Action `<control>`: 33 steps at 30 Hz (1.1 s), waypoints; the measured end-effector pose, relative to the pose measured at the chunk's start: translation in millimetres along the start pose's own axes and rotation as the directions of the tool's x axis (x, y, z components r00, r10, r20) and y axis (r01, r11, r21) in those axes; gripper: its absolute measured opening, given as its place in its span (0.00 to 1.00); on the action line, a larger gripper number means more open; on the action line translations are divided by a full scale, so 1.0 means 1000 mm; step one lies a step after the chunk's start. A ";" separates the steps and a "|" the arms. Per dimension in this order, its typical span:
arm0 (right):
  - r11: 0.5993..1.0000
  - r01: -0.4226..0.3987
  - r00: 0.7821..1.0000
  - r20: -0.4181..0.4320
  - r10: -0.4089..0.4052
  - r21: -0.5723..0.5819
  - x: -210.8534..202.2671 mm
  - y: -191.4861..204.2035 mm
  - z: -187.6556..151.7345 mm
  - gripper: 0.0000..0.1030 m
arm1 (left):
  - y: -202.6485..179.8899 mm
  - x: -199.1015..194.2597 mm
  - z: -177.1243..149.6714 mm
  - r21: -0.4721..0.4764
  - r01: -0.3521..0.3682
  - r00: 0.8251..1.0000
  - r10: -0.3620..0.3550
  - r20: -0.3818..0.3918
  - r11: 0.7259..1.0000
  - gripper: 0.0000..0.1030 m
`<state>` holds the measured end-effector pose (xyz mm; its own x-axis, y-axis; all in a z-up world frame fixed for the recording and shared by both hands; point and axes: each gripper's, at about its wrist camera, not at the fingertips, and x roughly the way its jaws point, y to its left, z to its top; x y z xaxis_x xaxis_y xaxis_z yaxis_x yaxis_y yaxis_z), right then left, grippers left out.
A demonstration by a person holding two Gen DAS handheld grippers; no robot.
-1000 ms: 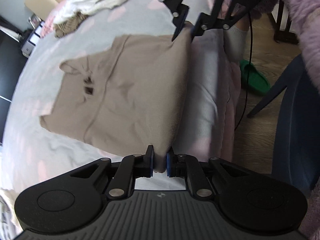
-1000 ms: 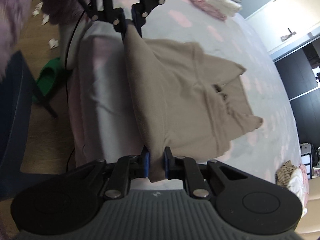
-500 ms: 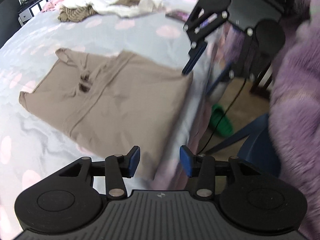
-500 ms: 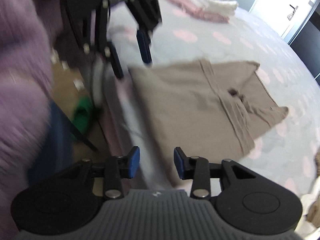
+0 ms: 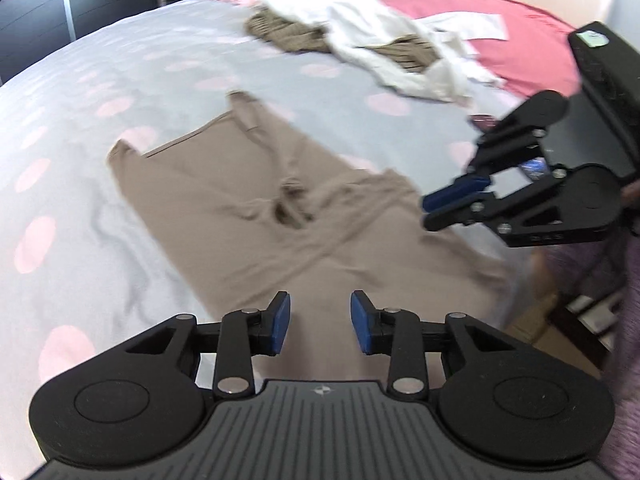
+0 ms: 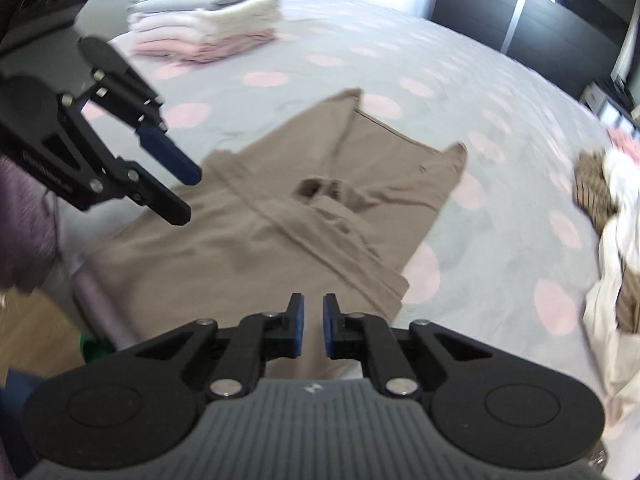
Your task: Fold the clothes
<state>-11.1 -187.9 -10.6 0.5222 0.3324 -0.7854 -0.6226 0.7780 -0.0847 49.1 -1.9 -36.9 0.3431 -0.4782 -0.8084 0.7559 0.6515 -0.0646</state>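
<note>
A tan garment point(image 5: 248, 208) lies folded flat on the bed, its near edge at the mattress side; the right wrist view shows it point(image 6: 280, 240) with a small bunched dark spot in the middle. My left gripper point(image 5: 320, 324) hovers open over the garment's near edge with nothing between its blue pads. From the right wrist view it point(image 6: 188, 197) hangs open at the left. My right gripper point(image 6: 314, 326) is above the near edge with its pads almost touching and nothing held. It point(image 5: 426, 212) appears at the right, above the garment's corner.
The pale blue bedsheet point(image 5: 100, 80) has pink dots. A heap of white and brown clothes point(image 5: 380, 48) lies near a pink pillow point(image 5: 520, 40). A stack of folded clothes point(image 6: 208, 20) sits at the far corner. Wood floor point(image 6: 32, 320) and something green point(image 6: 94, 350) lie below the bed edge.
Both grippers let go of the garment's edge and rose, turning toward the bed. The garment now rests flat. The right gripper opened, then came nearly together again.
</note>
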 end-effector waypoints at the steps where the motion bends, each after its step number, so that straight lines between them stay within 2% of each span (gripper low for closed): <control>1: 1.000 -0.003 1.000 -0.006 0.003 0.019 0.003 -0.003 -0.001 0.11 | 0.005 0.003 0.000 -0.016 -0.007 1.000 0.007 -0.004 1.000 0.31; 4: 0.997 -0.017 1.000 -0.020 0.018 0.072 0.012 -0.015 0.004 0.11 | 0.019 0.012 0.001 -0.058 -0.017 1.000 0.016 -0.019 0.998 0.31; 8: 0.994 -0.024 0.998 -0.048 0.029 0.110 0.035 -0.031 0.010 0.11 | 0.032 0.021 0.004 -0.069 -0.044 0.998 0.041 -0.049 0.997 0.31; 13: 0.984 -0.025 0.999 -0.030 0.030 0.176 0.051 -0.053 0.030 0.13 | 0.054 0.023 0.020 -0.129 -0.099 0.995 0.097 -0.023 0.987 0.31; 16: 0.973 -0.002 1.000 -0.015 0.006 0.229 0.062 -0.072 0.048 0.16 | 0.072 0.025 0.031 -0.197 -0.130 0.991 0.131 -0.006 0.972 0.38; 19: 0.952 0.002 1.000 -0.007 0.000 0.307 0.074 -0.093 0.066 0.25 | 0.090 0.029 0.043 -0.263 -0.148 0.988 0.157 0.014 0.954 0.41; 21: 0.930 0.000 1.000 0.007 -0.003 0.366 0.081 -0.107 0.078 0.29 | 0.102 0.032 0.049 -0.311 -0.145 0.986 0.163 0.032 0.939 0.46; 24: 0.894 0.002 1.000 0.022 -0.013 0.448 0.093 -0.128 0.094 0.32 | 0.122 0.040 0.057 -0.384 -0.135 0.985 0.164 0.044 0.914 0.48; 29: 0.847 0.026 0.999 0.014 -0.040 0.530 0.116 -0.154 0.115 0.34 | 0.157 0.054 0.067 -0.492 -0.096 0.987 0.146 0.064 0.865 0.48; 32: 0.821 0.033 0.999 0.000 -0.040 0.570 0.130 -0.168 0.116 0.34 | 0.176 0.065 0.067 -0.563 -0.069 0.990 0.128 0.066 0.824 0.48; 33: 0.810 0.028 0.999 -0.004 -0.032 0.586 0.135 -0.172 0.116 0.34 | 0.177 0.067 0.068 -0.562 -0.067 0.989 0.129 0.070 0.824 0.48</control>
<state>233.9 -215.0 -30.9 0.5393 0.3054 -0.7848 -0.1480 0.9518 0.2686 244.1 41.1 -62.9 0.4756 -0.4306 -0.7670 0.2863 0.9003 -0.3279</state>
